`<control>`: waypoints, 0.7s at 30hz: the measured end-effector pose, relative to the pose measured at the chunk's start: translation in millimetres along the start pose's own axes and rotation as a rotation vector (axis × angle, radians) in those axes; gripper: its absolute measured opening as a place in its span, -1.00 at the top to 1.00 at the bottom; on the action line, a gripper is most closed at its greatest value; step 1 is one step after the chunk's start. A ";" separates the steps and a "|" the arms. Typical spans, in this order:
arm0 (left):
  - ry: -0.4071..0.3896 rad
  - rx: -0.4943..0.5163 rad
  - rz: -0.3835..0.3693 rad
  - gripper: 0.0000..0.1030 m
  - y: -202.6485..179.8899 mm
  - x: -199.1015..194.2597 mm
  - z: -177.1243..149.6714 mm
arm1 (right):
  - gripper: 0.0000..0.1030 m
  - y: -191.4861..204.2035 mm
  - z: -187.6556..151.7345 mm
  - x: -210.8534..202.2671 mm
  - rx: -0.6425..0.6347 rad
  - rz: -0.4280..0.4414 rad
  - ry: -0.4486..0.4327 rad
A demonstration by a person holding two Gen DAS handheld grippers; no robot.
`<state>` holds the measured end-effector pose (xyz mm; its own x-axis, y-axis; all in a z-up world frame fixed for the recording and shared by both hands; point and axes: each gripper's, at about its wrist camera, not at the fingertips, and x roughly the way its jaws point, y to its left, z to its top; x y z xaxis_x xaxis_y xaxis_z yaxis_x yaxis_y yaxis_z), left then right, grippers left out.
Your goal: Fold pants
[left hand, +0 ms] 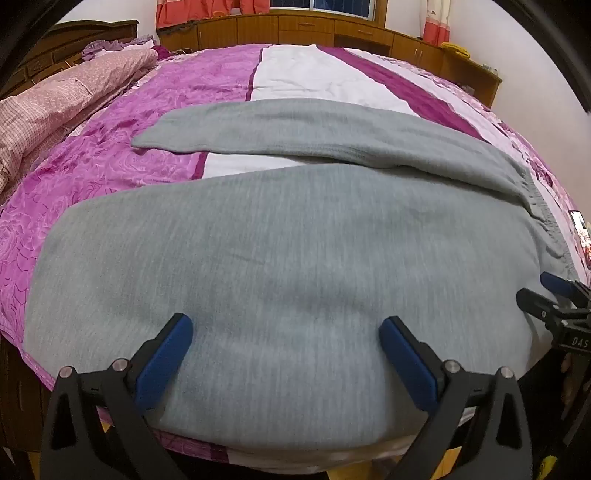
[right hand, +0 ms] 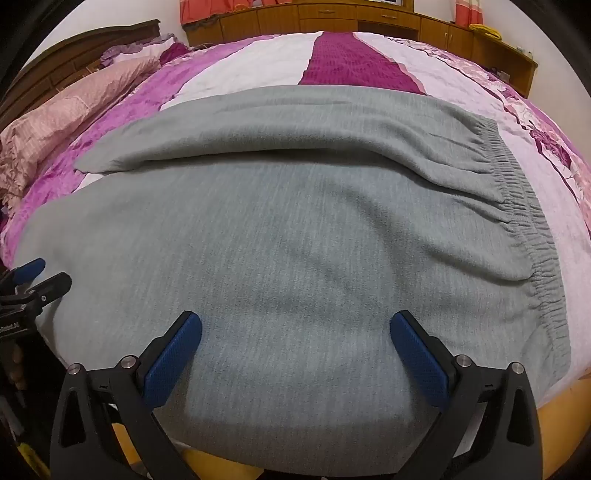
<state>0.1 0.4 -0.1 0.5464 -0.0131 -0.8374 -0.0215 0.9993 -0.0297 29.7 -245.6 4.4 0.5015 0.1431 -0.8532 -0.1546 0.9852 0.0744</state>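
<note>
Grey sweatpants (left hand: 295, 236) lie spread flat on the bed, both legs pointing left, the elastic waistband (right hand: 524, 206) at the right. The near leg hangs slightly over the bed's front edge. My left gripper (left hand: 286, 328) is open and empty, hovering over the near leg at the front edge. My right gripper (right hand: 295, 325) is open and empty, over the near leg closer to the waistband. The right gripper also shows at the right edge of the left wrist view (left hand: 554, 295); the left gripper shows at the left edge of the right wrist view (right hand: 33, 280).
The bed has a purple, white and magenta striped cover (left hand: 122, 110). A pink quilt (left hand: 55, 107) is heaped at the left by the dark headboard (right hand: 74, 48). Wooden cabinets (left hand: 295, 26) line the far wall. A phone (left hand: 580, 221) lies at the right edge.
</note>
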 end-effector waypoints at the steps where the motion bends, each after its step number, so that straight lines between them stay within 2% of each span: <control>1: 0.001 0.000 0.001 -0.99 0.2 0.1 0.2 | -0.93 -0.1 0.1 0.1 0.000 0.000 0.000; 21: 0.000 0.016 0.027 -1.00 -1.6 1.5 -0.5 | -0.93 -4.0 2.8 2.5 -0.006 -0.010 0.000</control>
<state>0.5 -1.3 -1.6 0.5462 0.0142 -0.8375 -0.0231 0.9997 0.0019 34.1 -248.9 3.4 0.5032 0.1331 -0.8539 -0.1544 0.9860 0.0628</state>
